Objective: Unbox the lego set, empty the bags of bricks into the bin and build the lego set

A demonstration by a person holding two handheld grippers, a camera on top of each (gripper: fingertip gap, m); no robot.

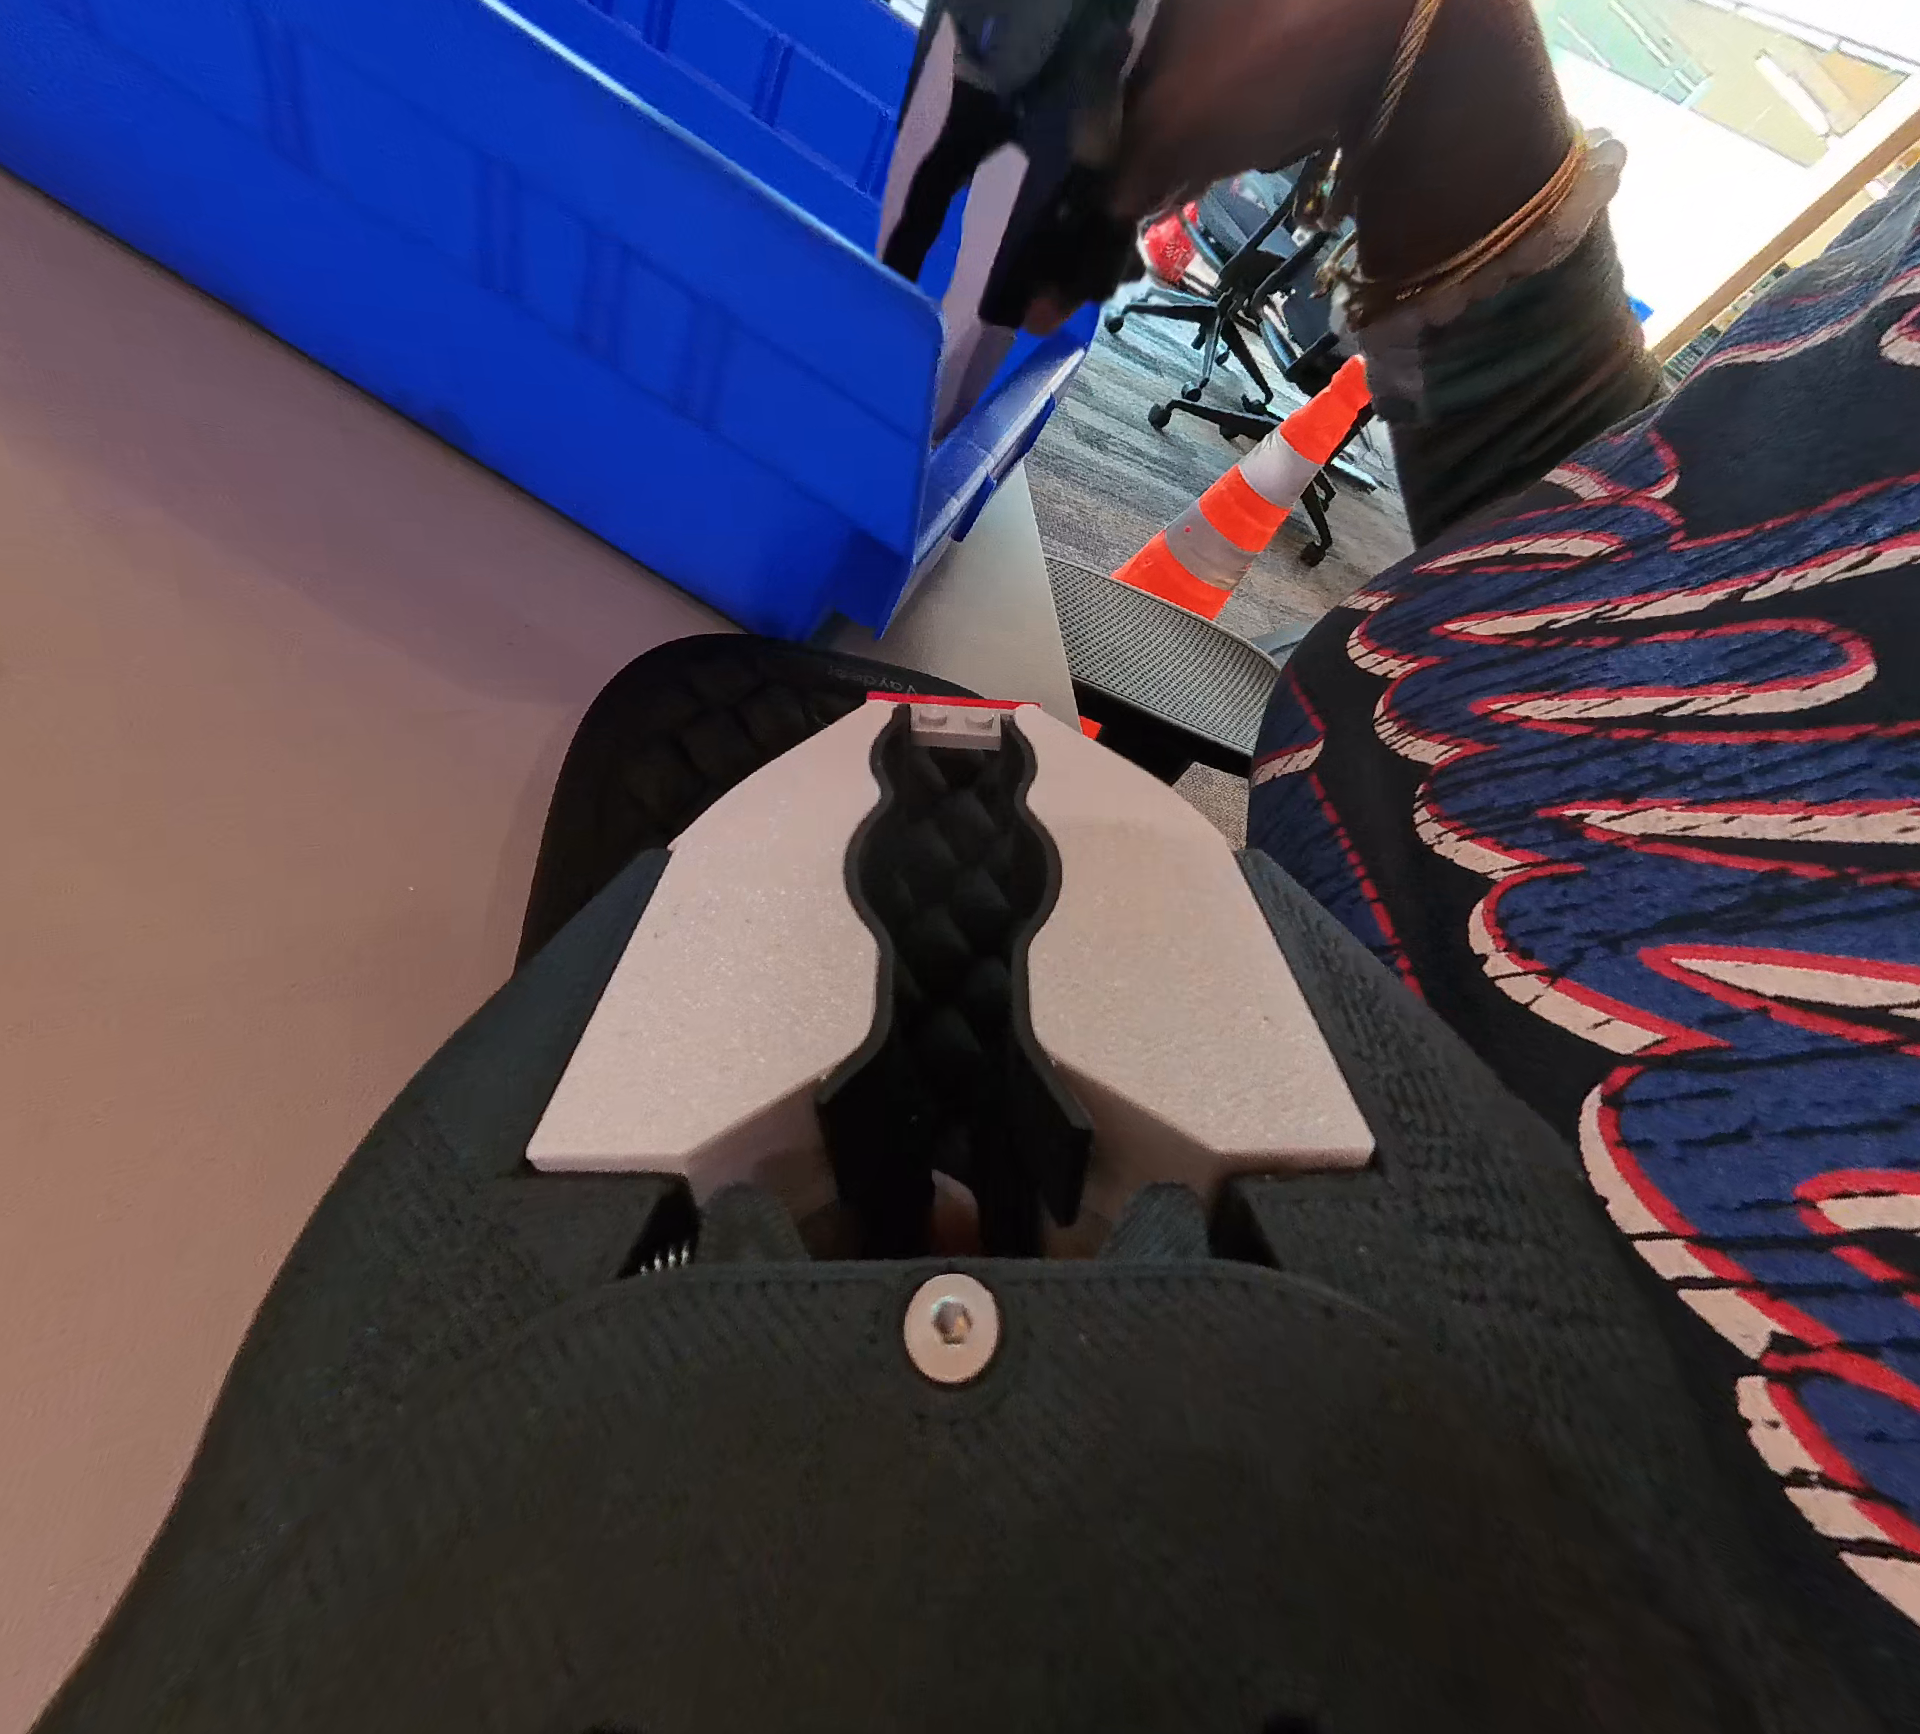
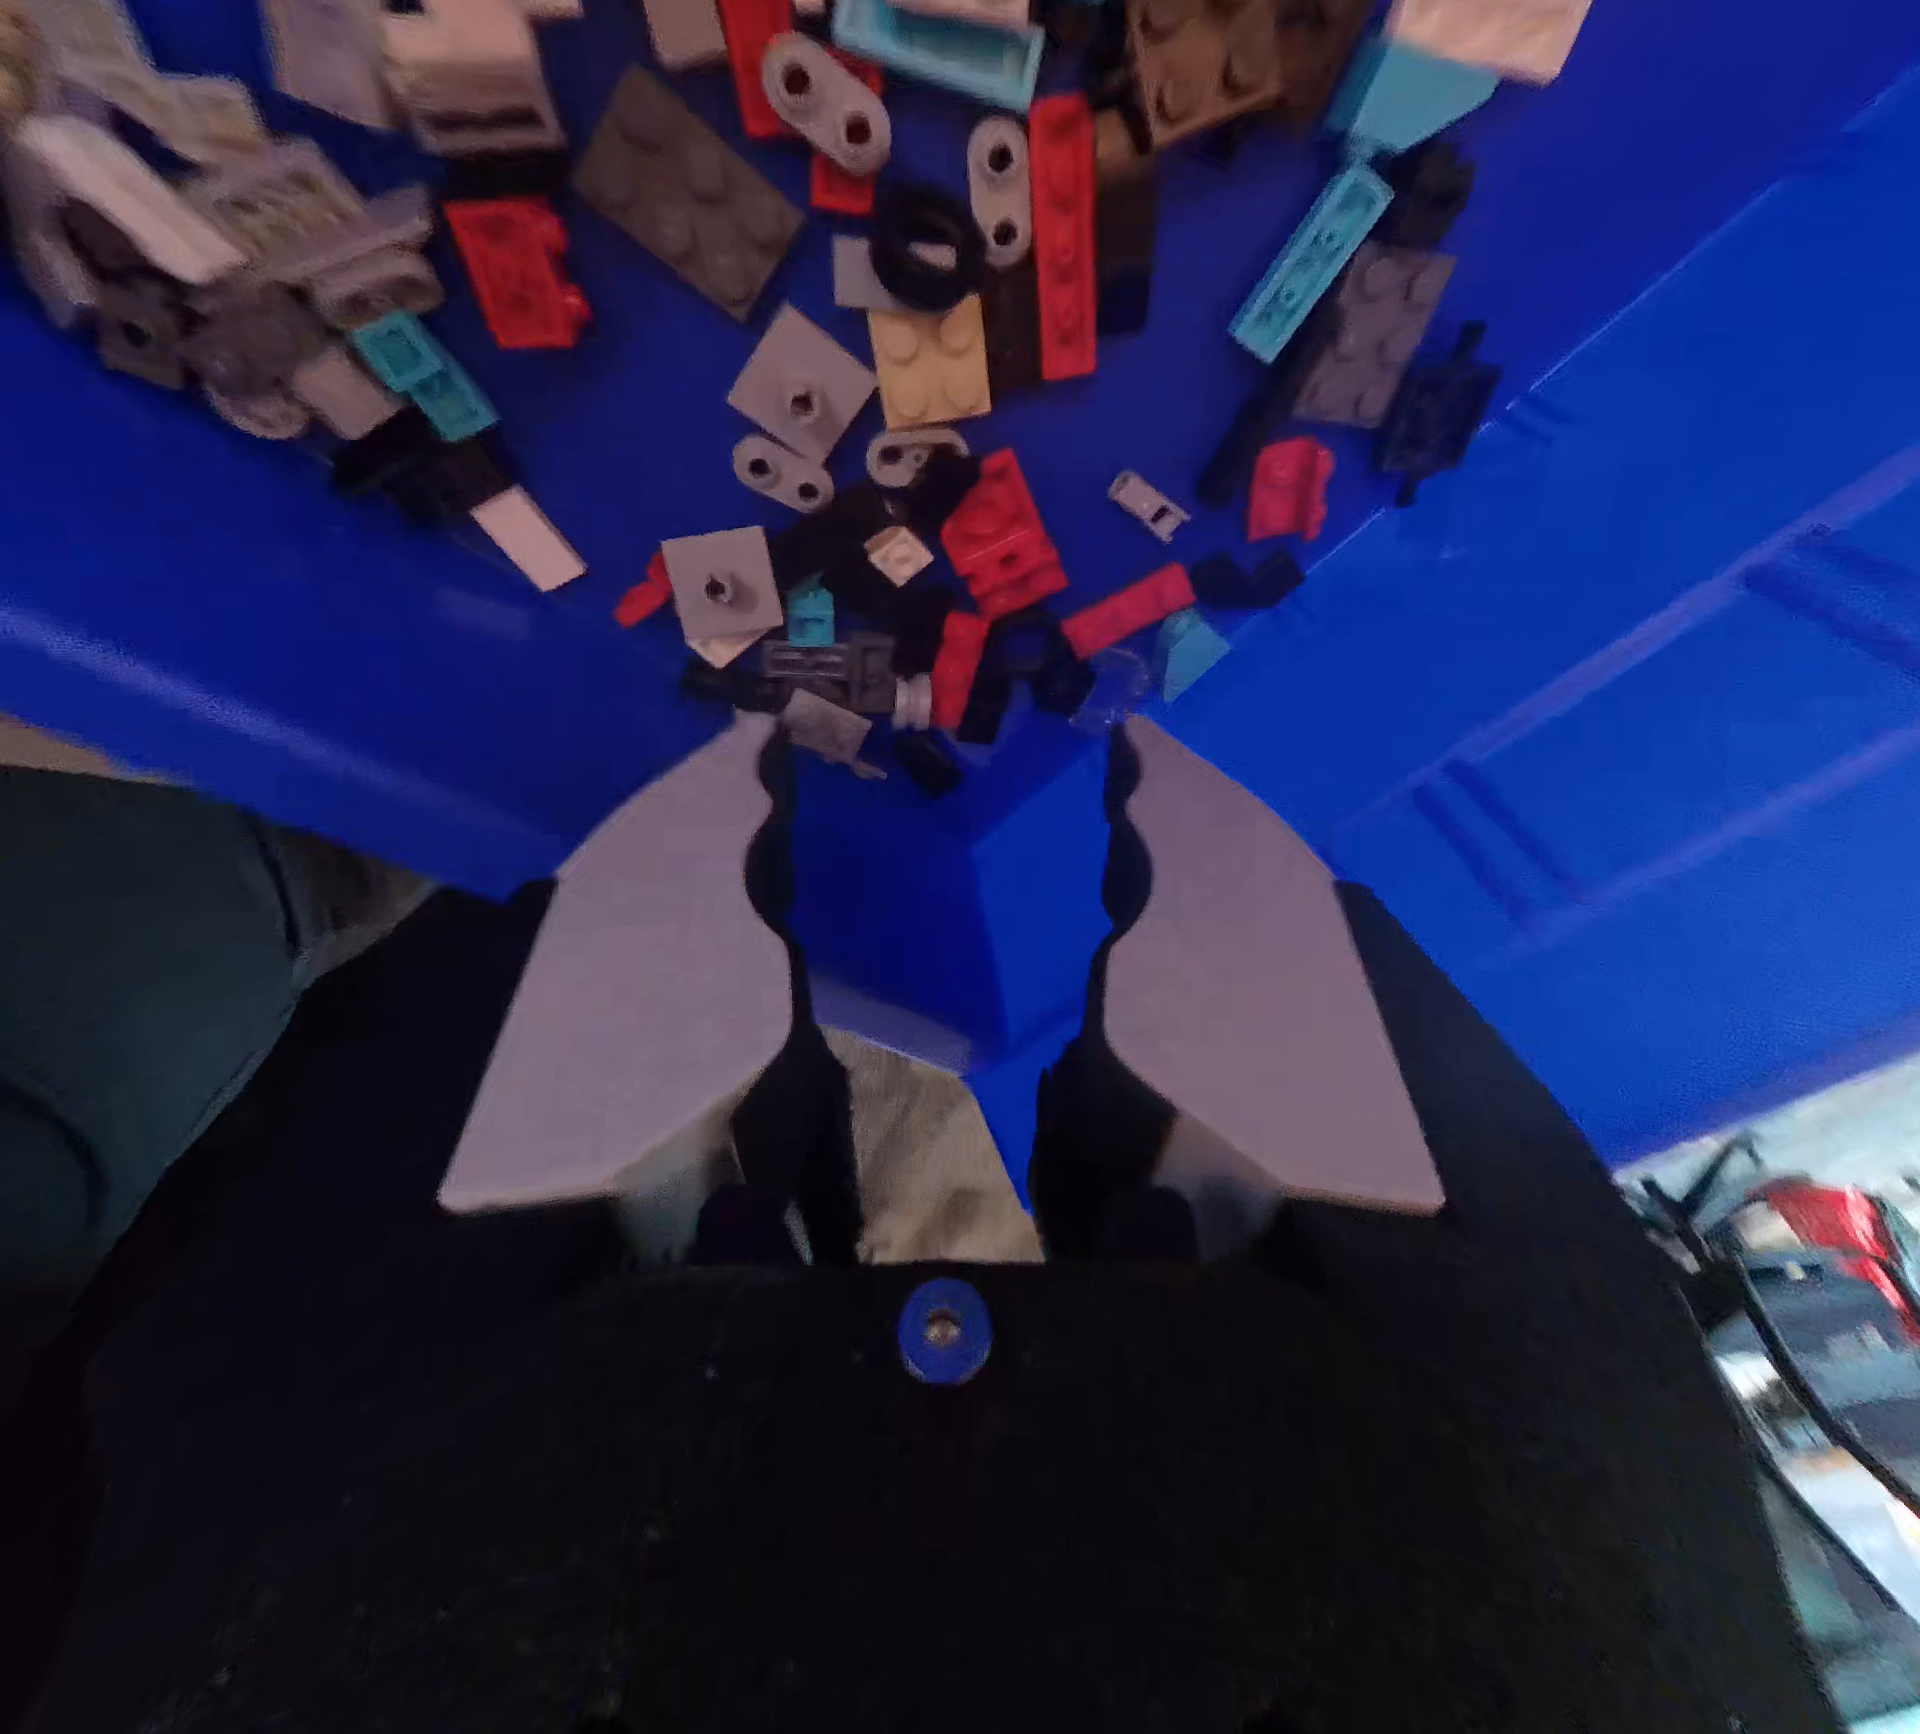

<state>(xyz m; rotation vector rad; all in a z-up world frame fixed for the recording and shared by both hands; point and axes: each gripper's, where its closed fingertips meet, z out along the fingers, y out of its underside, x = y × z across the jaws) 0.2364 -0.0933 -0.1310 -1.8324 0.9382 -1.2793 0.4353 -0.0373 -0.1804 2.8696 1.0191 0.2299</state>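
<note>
Left wrist view: left gripper (image 1: 956, 734) clamps a small grey plate (image 1: 957, 728) over the worktop (image 1: 260, 749) edge, likely parked for assembly. Right gripper (image 2: 943, 749), jaws apart, empty, reaches into a corner of the blue bin (image 2: 1558, 749) over mixed red, teal, grey bricks (image 2: 935, 282), probably picking.

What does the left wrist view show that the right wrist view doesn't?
Left only: the left claw shut on a small grey plate with a red piece behind it, the table, and an orange cone. Right only: the right claw open over loose bricks lying inside the bin. Both: the blue bin.
</note>
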